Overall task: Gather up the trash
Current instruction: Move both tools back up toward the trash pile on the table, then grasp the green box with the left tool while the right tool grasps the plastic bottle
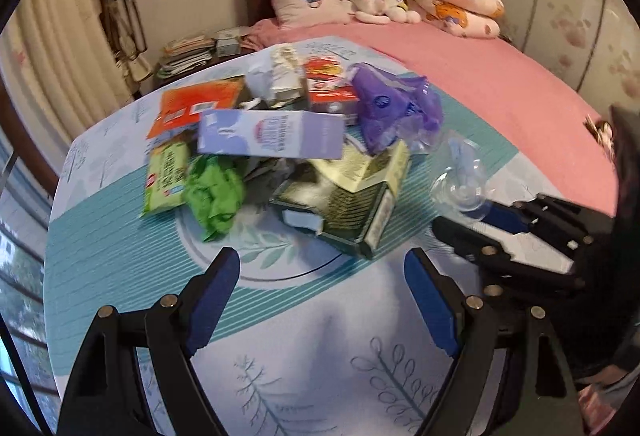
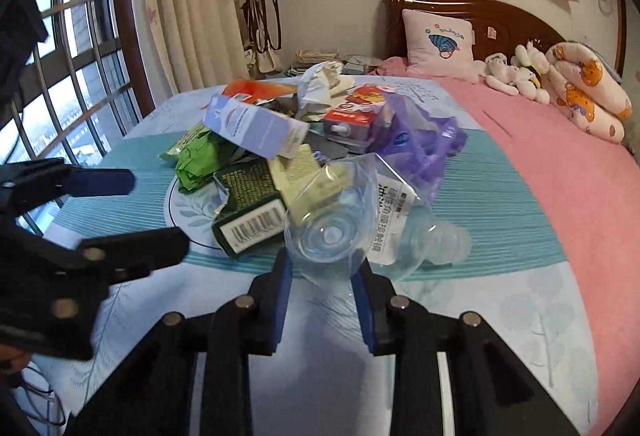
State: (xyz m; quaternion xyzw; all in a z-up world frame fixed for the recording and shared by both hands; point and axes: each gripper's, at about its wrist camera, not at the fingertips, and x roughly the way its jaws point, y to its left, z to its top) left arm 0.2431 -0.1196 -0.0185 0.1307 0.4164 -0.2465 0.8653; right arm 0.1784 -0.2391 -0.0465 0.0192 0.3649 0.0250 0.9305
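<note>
**Right wrist view: clear plastic pack pinched beside the trash heap**

Right wrist view shows the right gripper (image 2: 322,268) with its blue pads (image 2: 283,288) closed on a clear plastic blister pack (image 2: 340,232) bearing a white printed label; the pack sits at 12 o'clock from the fingers, touching the near edge of the trash pile (image 2: 296,140). The left gripper (image 1: 322,272) has its fingers spread wide, gripping nothing, hovering over bare tablecloth just short of the pile.

A dark green carton (image 1: 352,204) lies torn open at the pile's near side; what it holds cannot be told. A lavender box (image 1: 272,134) rests tilted on top, with a green crumpled wrapper (image 1: 214,192) at 9 o'clock of the carton, a purple plastic bag (image 1: 394,108) at 1 o'clock, an orange packet (image 1: 196,102) at 11 o'clock and a red-and-white box (image 1: 330,88) at 12 o'clock.

The table (image 1: 320,356), under a blue leaf-print cloth, has open surface at 6 o'clock of the pile, where both grippers work close together. A pink bed (image 2: 560,164) borders the table at 3 o'clock; a barred window (image 2: 72,76) stands at 9 o'clock.
</note>
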